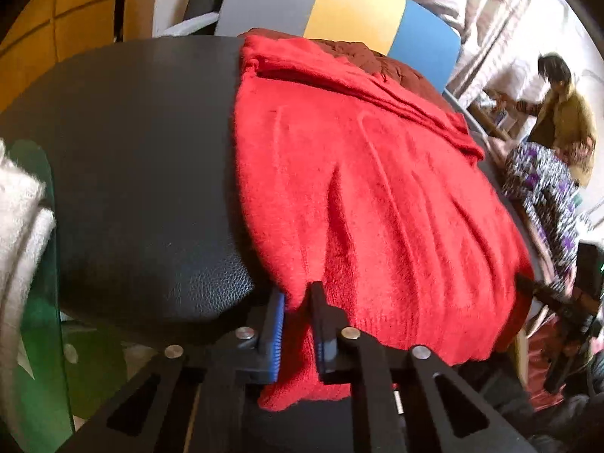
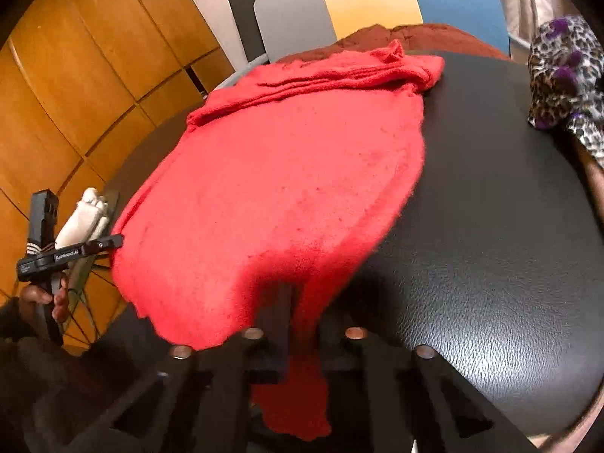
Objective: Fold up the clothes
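Left gripper (image 1: 298, 324): seen closest to the lens in the left wrist view, its two black fingers with blue pads pressed together on the near hem of the red sweater (image 1: 362, 196), a fold of knit pinched between them and hanging below.
Right gripper (image 2: 302, 332): likewise clamped on the near hem of the same red sweater (image 2: 279, 188), red fabric caught between the dark fingers and drooping beneath them.
Sweater position: spread flat over the black leather-textured table (image 1: 143, 173), its near edge drawn over the table's rim at both pinch points; its far end is bunched into folds.
Sweater surface: long shallow creases are seen running from the far end toward the near hem in the left wrist view.
Behind the sweater: a darker maroon garment (image 1: 381, 60) is partly covered by the red folds.
Table right side: a leopard-print cloth with purple spots (image 2: 566, 79) is laid at the far right edge of the table (image 2: 490, 226).
Left margin: a white cloth (image 1: 19, 226) is seen at the picture's edge.
Background: a grey, yellow and blue panel (image 1: 355, 11), wooden cupboards (image 2: 75, 94) and a seated person (image 1: 562, 113) are visible, blurred.
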`<state>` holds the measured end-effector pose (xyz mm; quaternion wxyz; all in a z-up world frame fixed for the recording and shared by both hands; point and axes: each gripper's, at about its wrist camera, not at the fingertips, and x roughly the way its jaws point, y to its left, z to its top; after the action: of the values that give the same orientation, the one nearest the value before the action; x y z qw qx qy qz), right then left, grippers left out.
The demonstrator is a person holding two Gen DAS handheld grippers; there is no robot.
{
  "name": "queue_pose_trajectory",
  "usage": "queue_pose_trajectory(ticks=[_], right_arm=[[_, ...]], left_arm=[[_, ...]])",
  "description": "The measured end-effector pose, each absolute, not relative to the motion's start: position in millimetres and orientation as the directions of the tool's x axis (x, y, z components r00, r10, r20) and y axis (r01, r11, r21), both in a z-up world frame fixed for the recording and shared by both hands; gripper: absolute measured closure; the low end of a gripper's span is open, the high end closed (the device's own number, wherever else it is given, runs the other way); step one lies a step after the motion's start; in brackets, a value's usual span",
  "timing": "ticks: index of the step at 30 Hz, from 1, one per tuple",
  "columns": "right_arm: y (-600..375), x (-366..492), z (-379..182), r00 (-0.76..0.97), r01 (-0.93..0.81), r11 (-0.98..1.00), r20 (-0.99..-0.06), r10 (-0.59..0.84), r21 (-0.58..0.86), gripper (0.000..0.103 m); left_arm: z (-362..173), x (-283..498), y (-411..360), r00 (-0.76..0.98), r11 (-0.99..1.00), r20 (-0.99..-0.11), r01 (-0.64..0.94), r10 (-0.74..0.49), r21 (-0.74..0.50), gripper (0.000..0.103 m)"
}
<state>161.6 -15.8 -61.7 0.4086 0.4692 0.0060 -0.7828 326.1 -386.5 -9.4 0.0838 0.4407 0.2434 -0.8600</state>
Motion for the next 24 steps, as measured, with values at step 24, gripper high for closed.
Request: queue_pose_trajectory(ticks=[24], right_arm=[[-62,65,-60,-0.214,0.540,-0.668,-0.684,-0.698,0.512,0.094]], left_arm=[[-26,235,-437,-0.591,-0.837,-0.798,0.376,0.113,-0.397,0.096]])
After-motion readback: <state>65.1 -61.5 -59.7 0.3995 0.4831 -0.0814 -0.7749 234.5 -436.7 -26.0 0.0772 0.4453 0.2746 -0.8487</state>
